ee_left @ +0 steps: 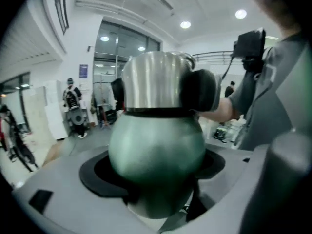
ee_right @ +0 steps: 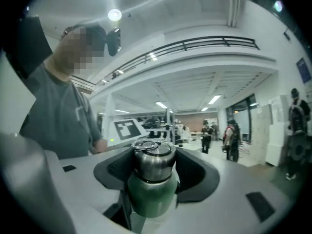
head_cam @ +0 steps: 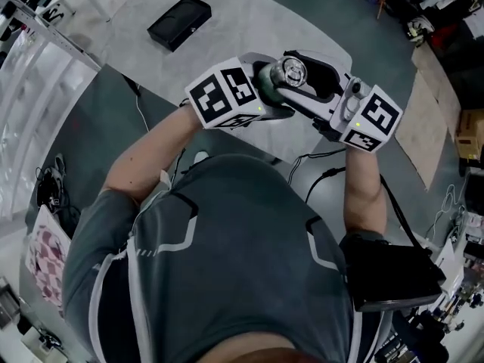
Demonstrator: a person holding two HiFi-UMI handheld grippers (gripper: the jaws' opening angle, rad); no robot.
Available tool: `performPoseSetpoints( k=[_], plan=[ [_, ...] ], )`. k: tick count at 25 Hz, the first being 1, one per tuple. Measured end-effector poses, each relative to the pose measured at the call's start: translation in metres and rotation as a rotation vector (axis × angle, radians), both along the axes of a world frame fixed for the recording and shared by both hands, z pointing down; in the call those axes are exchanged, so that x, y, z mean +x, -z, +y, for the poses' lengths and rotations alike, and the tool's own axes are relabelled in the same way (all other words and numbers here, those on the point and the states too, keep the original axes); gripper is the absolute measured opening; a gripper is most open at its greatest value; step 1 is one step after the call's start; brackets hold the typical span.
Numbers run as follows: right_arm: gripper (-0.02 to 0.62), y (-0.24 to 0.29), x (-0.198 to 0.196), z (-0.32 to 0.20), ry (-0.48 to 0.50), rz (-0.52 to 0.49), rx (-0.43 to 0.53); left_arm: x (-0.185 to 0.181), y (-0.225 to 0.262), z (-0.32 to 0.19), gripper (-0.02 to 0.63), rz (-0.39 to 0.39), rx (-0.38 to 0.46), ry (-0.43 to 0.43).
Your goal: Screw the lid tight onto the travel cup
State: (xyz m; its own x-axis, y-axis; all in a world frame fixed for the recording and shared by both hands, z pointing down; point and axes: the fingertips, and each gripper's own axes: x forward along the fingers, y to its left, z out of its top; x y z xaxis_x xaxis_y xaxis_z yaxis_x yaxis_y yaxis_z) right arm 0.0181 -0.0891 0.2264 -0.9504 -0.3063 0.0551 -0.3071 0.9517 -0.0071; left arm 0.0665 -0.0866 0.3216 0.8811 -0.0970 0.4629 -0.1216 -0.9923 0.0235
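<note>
Head view: I am holding the travel cup [head_cam: 270,91] up in front of my chest between both claws. My left claw [head_cam: 265,100] is clamping its green body from the left. My right claw [head_cam: 306,74] is coming in from the right and closing round the steel lid [head_cam: 293,70] (the nearer one for any twisting).

Left gripper view: the rounded green body [ee_left: 156,150] is filling the gap between my left jaws, pinched on both sides. The lid [ee_left: 153,82] is rising straight above them, with the right claw pressing on its right flank.

Right gripper view: the lid [ee_right: 153,160] is sitting dead ahead between my right pads [ee_right: 195,172], both of them bearing on its sides. The cup's long axis is standing upright, square across the way this claw is pointing, and the body is hanging below the jaws. The lid is brushed steel with a ring on top, and it is looking seated on a dark seam. How tight it is I cannot tell.
</note>
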Motion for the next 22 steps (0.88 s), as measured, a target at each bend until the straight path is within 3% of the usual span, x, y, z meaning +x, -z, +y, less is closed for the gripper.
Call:
performPoseSetpoints(
  k=[2, 4, 6, 10, 15, 18, 22],
  plan=[
    [0.275, -0.013, 0.0, -0.017, -0.141, -0.008, -0.045, -0.005, -0.014, -0.02, 0.4, -0.044, 0.022, 0.115],
    [0.275, -0.017, -0.002, -0.019, -0.164, -0.008, -0.065, -0.007, -0.018, -0.021, 0.4, -0.049, 0.012, 0.12],
    [0.276, -0.013, -0.001, -0.007, -0.07, 0.009, -0.051, -0.004, -0.013, -0.007, 0.4, -0.023, -0.007, 0.033],
    [0.302, 0.012, 0.0, 0.029, 0.243, -0.05, -0.026, -0.006, 0.011, 0.032, 0.4, 0.057, -0.063, -0.223],
    [0.301, 0.022, -0.008, 0.048, 0.408, -0.018, 0.046, -0.004, 0.028, 0.064, 0.4, 0.091, -0.118, -0.386],
    [0.278, 0.023, -0.007, 0.046, 0.391, -0.041, 0.023, 0.0, 0.028, 0.06, 0.4, 0.103, -0.123, -0.349],
    [0.276, 0.009, -0.001, 0.018, 0.164, -0.028, -0.008, 0.002, 0.012, 0.025, 0.4, 0.032, -0.068, -0.129]
  ],
)
